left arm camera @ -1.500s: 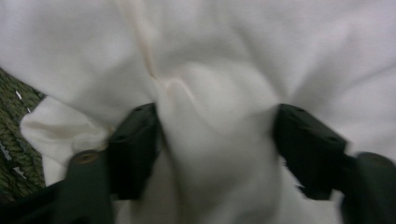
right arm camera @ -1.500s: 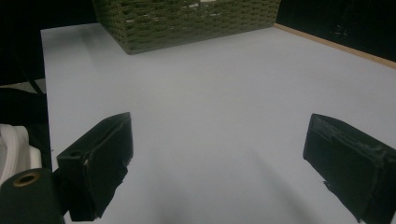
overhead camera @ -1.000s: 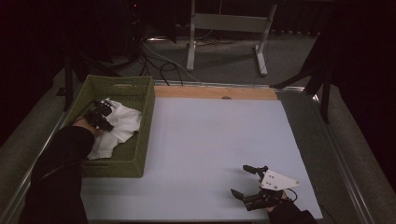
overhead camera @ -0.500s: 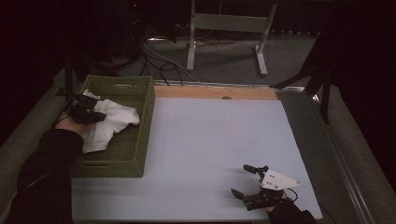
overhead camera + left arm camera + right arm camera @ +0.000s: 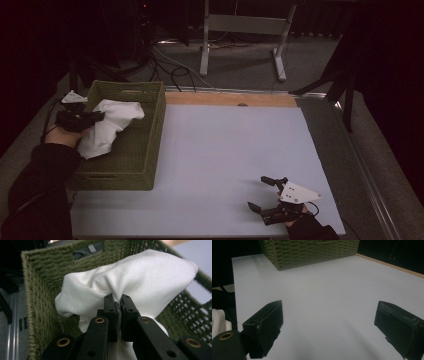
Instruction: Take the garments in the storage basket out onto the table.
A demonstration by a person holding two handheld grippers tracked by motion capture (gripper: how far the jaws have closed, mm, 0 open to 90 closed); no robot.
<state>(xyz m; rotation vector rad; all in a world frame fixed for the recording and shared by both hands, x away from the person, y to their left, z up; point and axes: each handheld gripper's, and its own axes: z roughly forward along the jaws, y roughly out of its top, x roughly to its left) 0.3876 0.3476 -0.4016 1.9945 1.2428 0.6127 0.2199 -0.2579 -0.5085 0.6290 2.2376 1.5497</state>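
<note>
Left gripper view is showing the left tongs (image 5: 118,305) pinching a fold of white cloth (image 5: 140,282) bulging inside the green woven basket (image 5: 37,290), while the high view is showing the right tongs (image 5: 264,194) gaping on the surface (image 5: 225,145).

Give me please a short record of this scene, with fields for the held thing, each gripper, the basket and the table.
held thing: white cloth, bunched, partly lifted above the basket
left gripper: jaws shut on a fold of the cloth, at the basket's left side
right gripper: jaws wide open, nothing between them, low over the table near its front right corner
basket: green, woven, on the left part of the table
table: pale top, wooden strip along the far edge
</note>
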